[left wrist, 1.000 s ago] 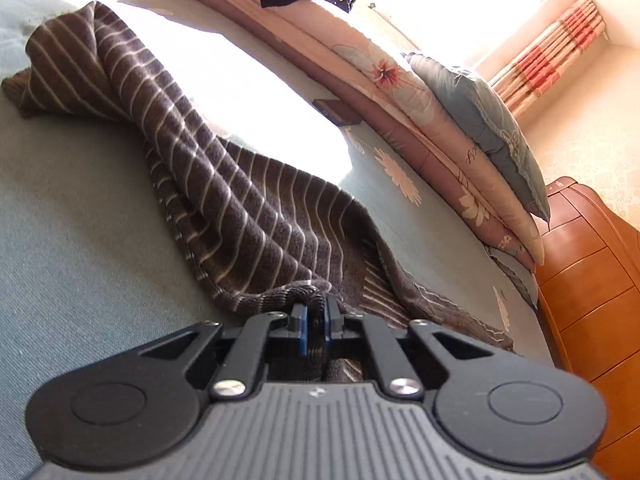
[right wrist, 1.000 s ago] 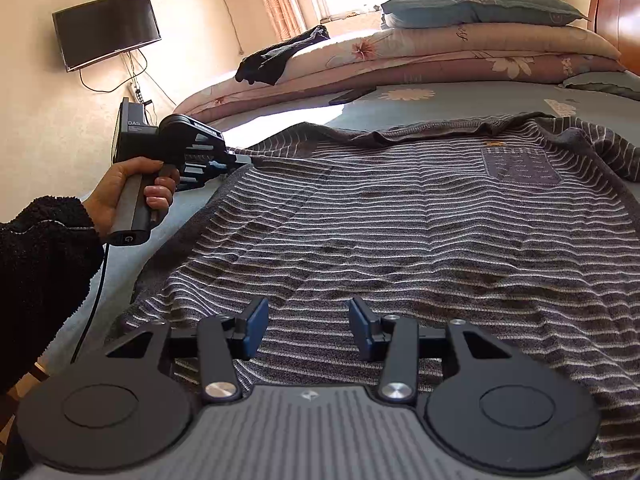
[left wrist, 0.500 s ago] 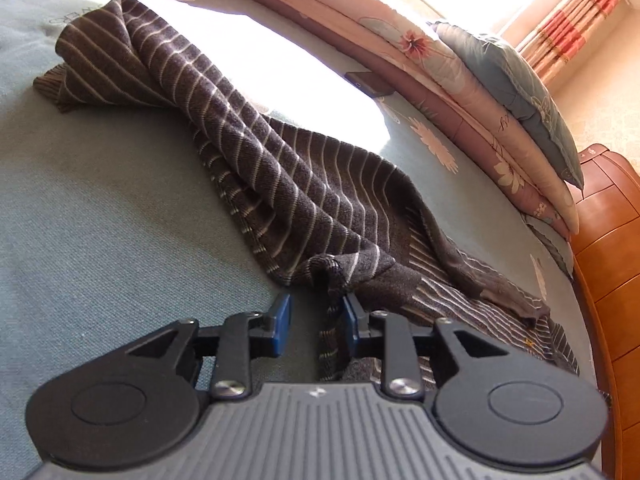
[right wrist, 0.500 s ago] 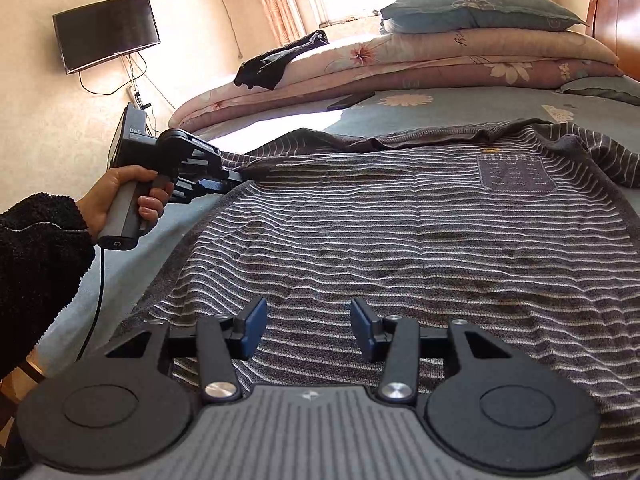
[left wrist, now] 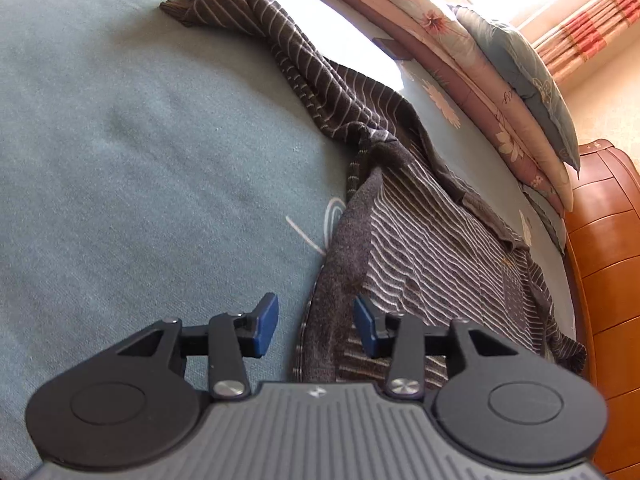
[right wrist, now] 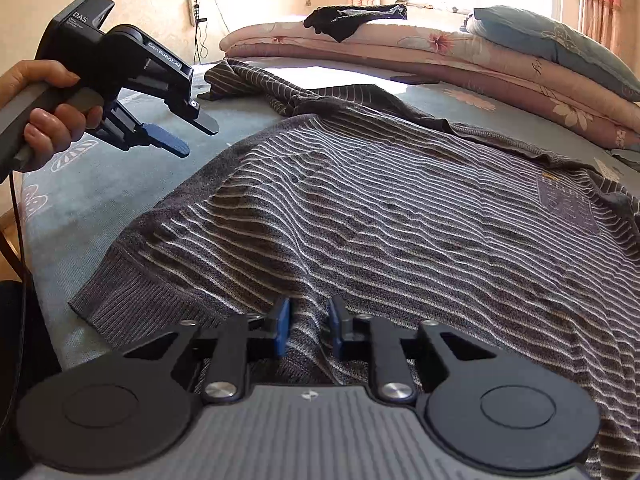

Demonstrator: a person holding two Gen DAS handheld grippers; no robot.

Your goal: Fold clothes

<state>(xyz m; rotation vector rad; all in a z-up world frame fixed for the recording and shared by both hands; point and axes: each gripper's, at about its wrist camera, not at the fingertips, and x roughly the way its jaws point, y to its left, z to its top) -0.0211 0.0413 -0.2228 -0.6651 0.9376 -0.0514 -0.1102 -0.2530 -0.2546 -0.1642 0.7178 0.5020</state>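
A: Left wrist view?
B: The left gripper (left wrist: pixel 316 326) has just been opening; its jaws stand apart, empty, over the striped sweater (left wrist: pixel 432 240) at centre right.
A: Right wrist view?
B: The right gripper (right wrist: pixel 307 330) has just been closing, pinching the sweater's hem, bottom centre.

Grey white-striped sweater (right wrist: pixel 400 208) on teal bedsheet (left wrist: pixel 140 152).

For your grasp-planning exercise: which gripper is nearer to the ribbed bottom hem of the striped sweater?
Right. The right gripper has just been closing on the sweater at its hem. The left gripper hangs open above the sweater's left edge, further up.
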